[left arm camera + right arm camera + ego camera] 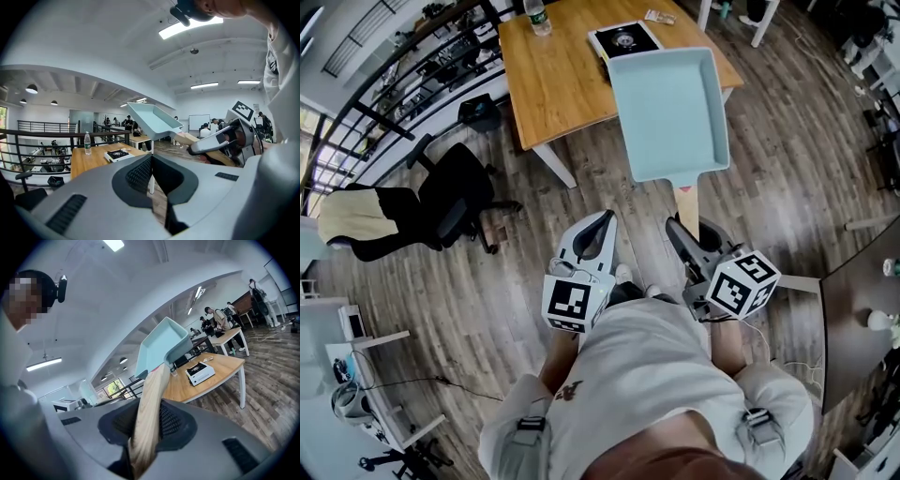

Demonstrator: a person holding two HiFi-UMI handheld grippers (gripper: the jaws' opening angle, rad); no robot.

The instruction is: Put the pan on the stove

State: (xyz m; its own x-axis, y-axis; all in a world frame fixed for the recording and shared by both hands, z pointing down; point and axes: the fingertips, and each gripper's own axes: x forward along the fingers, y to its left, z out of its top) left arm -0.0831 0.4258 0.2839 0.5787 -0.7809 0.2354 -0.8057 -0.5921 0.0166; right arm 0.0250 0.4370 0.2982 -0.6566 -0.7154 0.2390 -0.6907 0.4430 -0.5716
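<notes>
**Pan in the air, short of the stove**

The right gripper (682, 228) is clamped on the pale wooden handle (149, 404) of a light-blue rectangular pan (669, 111). In the right gripper view the handle fills the gap between the 2 jaws and both pads press on it. The pan is carried out in front of the person, above the wood floor (787, 141). In the head view its far edge overlaps the near edge of the wooden table (553, 84).

A portable gas stove (624, 39) sits on that table just beyond the pan, with nothing on its burner. A plastic water bottle (537, 17) stands upright near the table's far left corner.

The left gripper (602, 223) is beside the right one, apart from the pan. Its jaws are together and hold nothing. A black office chair (450, 202) stands on the floor to the left.
</notes>
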